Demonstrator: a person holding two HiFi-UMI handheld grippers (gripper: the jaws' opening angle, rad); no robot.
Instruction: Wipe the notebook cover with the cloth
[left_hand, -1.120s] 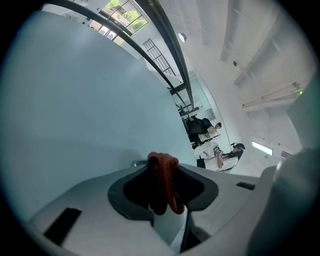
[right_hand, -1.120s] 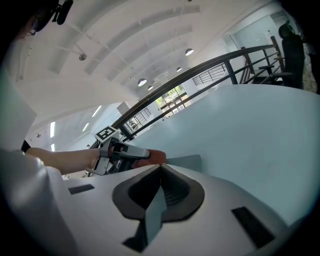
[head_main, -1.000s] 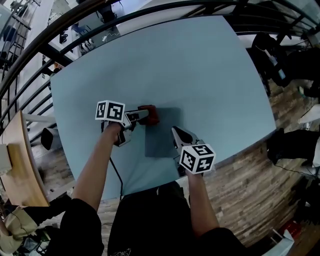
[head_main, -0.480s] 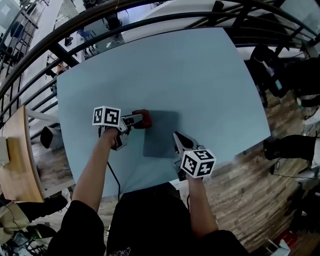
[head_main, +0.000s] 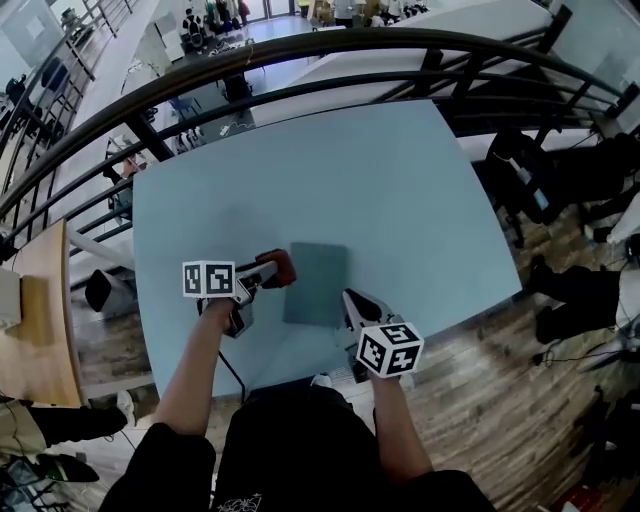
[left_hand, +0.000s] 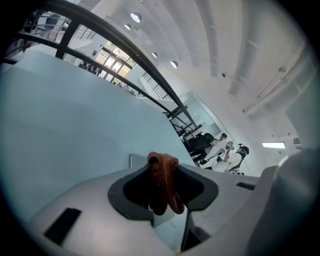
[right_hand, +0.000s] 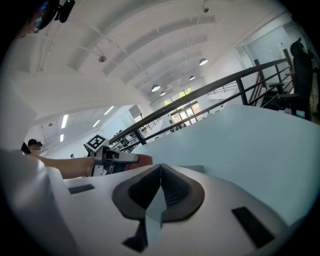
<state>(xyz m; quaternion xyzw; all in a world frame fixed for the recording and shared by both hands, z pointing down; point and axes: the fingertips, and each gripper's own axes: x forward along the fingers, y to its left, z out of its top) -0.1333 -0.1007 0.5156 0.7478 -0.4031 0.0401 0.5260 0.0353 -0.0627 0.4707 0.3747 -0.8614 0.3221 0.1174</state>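
The left tool (head_main: 266, 274) is clamping a bunched red cloth (head_main: 280, 266) between its jaws; in the left gripper view the fold is standing up out of the jaws and drooping over them, so only a narrow part of it is being pinched. The cloth is sitting at the left edge of the grey notebook (head_main: 316, 285), which is lying flat and closed on the pale blue counter (head_main: 400, 190), towards the person's side. The right tool (head_main: 350, 301) is showing its jaws pressed together with nothing between them; its tip is pointing at the notebook's near right corner, though I cannot tell whether it is touching the cover or hanging just above it.

By my reading, the wipe is only starting at the left edge, with most of the cover lying ahead.

Several things are looking risky from here:
- The counter is looking smooth, so a sideways stroke may be pushing the whole notebook along instead of rubbing it, unless the right tool is truly pinning that corner.
- The cloth, coming in from the side, may be catching under the cover's edge and lifting it open.
- With so little cloth gripped, drag may be pulling it free.
- The hard jaw tips may be scraping the cover if the tool is dipping too low.
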